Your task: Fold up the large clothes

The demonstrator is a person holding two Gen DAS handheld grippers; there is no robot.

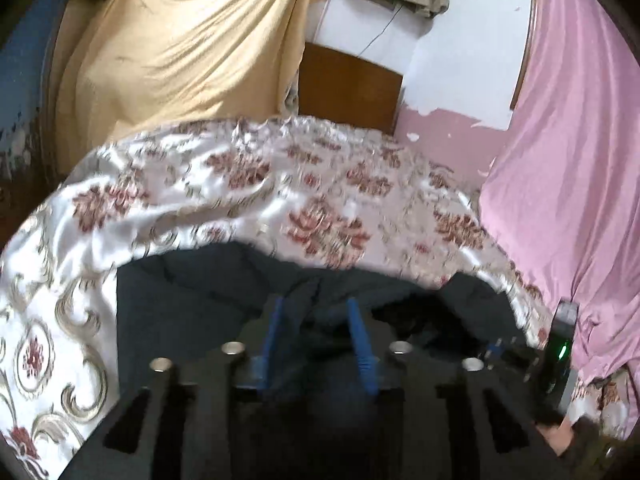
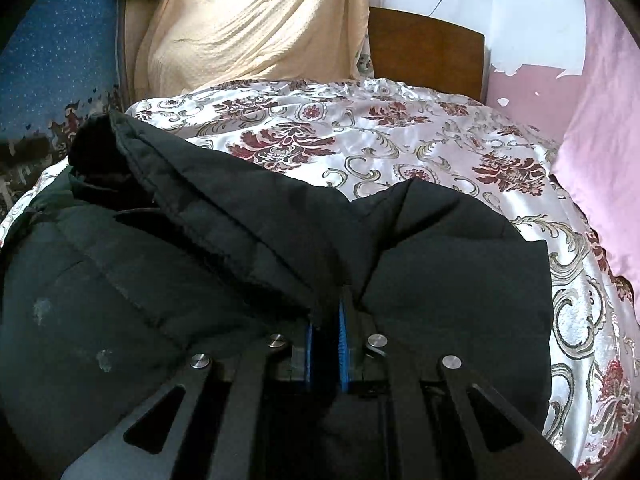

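- The black padded coat (image 2: 168, 280) is lying on the near side of the floral bedspread (image 2: 400, 140).
- The right gripper (image 2: 326, 320) is clamping a coat fold, apparently to carry it over.
- The left gripper (image 1: 316, 320), jaws apart, is hovering over the coat, gripping nothing.

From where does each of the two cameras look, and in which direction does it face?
Left wrist: sits on the left claw, looks down along its parted blue fingers at the dark jacket on the floral bedspread; the right claw shows at the right edge.
Right wrist: sits on the right claw, closed on a jacket fold; no hand is visible.
Shared: jacket, bedspread, wooden headboard, yellow cloth.
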